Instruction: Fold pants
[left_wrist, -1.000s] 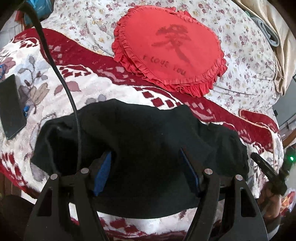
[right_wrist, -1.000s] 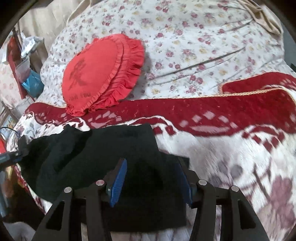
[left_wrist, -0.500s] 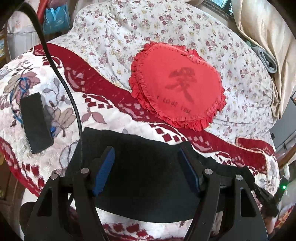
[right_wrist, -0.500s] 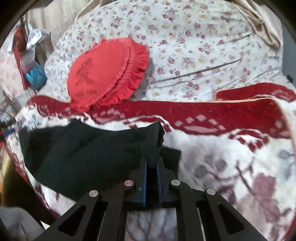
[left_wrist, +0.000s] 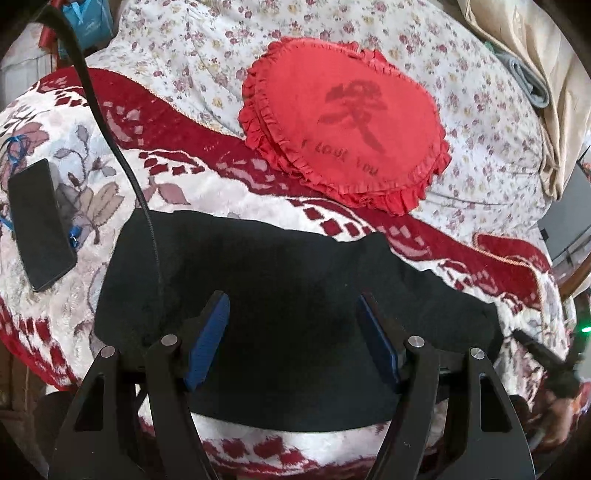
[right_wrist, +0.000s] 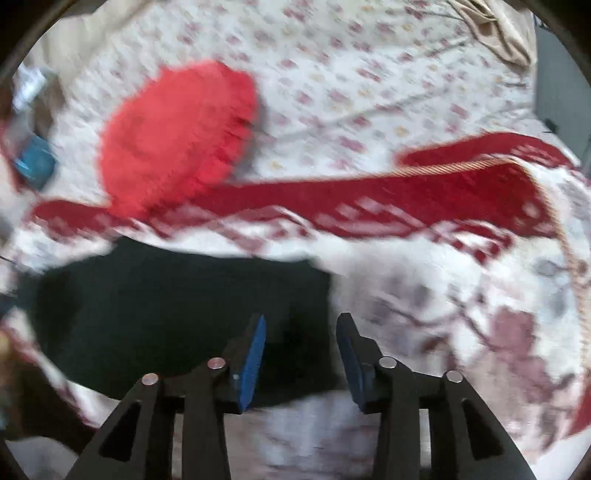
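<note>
Pants (left_wrist: 295, 314) lie folded into a dark block on the bed blanket (left_wrist: 221, 192), near the front edge, below the red pillow (left_wrist: 343, 122). My left gripper (left_wrist: 293, 328) hangs over them, jaws wide, holding nothing. My right gripper (right_wrist: 301, 354) sits over the pants' right end; its jaws have just been opening, now part open, cloth under them but not pinched. The right view is blurred, so whether the pads touch cloth I cannot tell. Risks: a pad snags the top layer and drags the fold open; the cable (left_wrist: 122, 158) lying across the left corner catches it; the phone (left_wrist: 38, 225) nearby gets knocked.
</note>
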